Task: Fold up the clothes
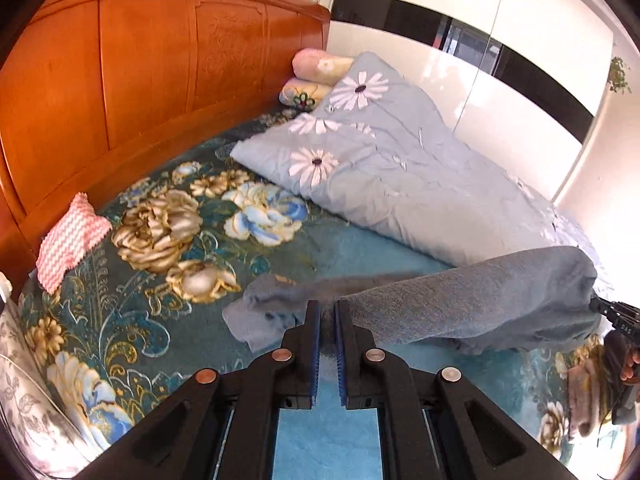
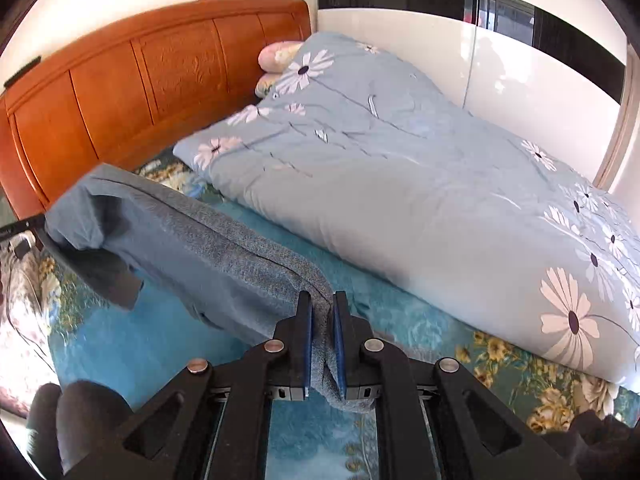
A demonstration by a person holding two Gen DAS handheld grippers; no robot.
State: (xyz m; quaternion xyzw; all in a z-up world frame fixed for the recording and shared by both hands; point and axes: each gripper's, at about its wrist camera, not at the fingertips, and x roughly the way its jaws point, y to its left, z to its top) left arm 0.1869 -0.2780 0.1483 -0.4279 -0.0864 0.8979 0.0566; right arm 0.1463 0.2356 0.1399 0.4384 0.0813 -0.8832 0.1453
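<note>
In the left wrist view we see our left gripper (image 1: 328, 312) clamped on the edge of a grey-blue garment (image 1: 460, 304), its blue-padded jaws nearly together with a thin fold of cloth pinched between them. The garment stretches off to the right, lifted clear of the teal floral blanket (image 1: 168, 240), where our right gripper (image 1: 612, 312) grasps its far end; only the black tip of that gripper shows at the frame's edge. A loose part of the garment sags to the left and rests on the blanket. A folded light-blue quilt with white daisies (image 1: 400, 176) lies along the far side of the bed, two rolled pillows (image 1: 316, 76) sit at its head against the orange wooden headboard (image 1: 140, 72), and a pink-and-white zigzag cloth (image 1: 68, 240) rests near the headboard on the left.

In the right wrist view, our right gripper (image 2: 322, 320) is clenched on the garment (image 2: 192, 248) (a bunch of knit cloth fills the gap and hangs below the jaws). The fabric runs up and to the left, taut and off the blanket (image 2: 152, 340), to the other gripper, which is barely visible at the left edge. The quilt (image 2: 400, 184) lies just beyond, beside the headboard (image 2: 120, 92) and a glossy white wardrobe (image 2: 540, 100).
</note>
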